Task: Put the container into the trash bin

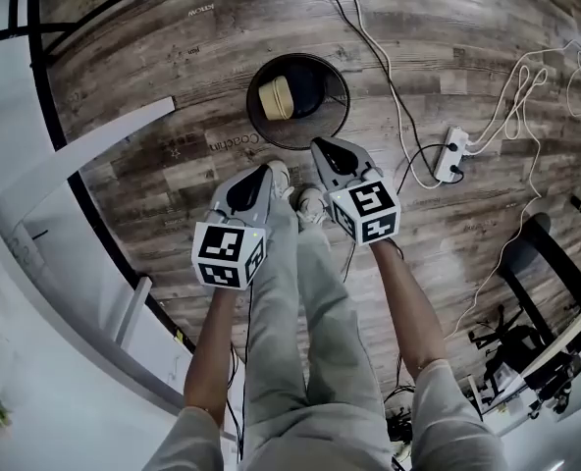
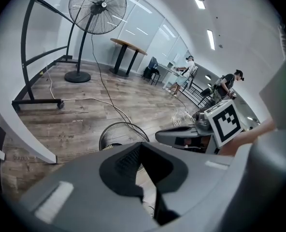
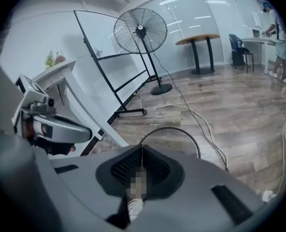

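Grained plank floor (image 1: 173, 67); round black bin (image 1: 322, 78), cream container (image 1: 276, 97) inside

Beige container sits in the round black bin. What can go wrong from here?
The white cable and white power strip lie close beside the round black trash bin; stepping away might snag them. The person's shoes stand near the bin; a kick may tip it and spill the beige container.
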Motion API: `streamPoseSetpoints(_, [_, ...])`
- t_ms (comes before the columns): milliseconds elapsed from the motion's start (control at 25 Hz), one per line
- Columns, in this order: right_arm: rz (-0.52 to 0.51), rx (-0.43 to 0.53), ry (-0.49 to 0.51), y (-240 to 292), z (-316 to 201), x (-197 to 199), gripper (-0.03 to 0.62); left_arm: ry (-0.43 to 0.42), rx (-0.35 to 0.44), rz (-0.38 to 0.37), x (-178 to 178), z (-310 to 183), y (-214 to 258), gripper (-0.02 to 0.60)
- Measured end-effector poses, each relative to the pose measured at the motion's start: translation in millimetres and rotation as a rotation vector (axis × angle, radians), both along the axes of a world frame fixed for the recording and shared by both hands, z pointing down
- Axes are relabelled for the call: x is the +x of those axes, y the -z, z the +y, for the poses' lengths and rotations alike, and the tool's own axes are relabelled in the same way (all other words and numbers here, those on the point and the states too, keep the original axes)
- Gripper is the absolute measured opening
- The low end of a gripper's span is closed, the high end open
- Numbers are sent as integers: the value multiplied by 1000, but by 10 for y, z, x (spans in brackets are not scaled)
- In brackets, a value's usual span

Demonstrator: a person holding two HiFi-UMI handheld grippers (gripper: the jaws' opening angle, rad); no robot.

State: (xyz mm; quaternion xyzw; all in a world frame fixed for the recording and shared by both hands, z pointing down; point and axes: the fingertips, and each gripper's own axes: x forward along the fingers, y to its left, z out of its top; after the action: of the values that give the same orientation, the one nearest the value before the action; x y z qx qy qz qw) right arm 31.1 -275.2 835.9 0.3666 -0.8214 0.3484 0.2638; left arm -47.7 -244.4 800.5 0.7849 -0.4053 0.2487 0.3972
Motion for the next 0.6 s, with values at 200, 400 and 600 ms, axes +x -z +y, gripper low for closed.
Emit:
streamPoseSetpoints(200, [-9,60,-21,352,78,135,15,-12,4,-3,43,38,86,11])
streamPoseSetpoints(400, [-6,95,-42,658,209,264,14,-17,11,-3,109,68,214,11])
streamPoseSetpoints(600, [-7,109,-73,916,339,352,14,-15,25,-1,130,96,398,11])
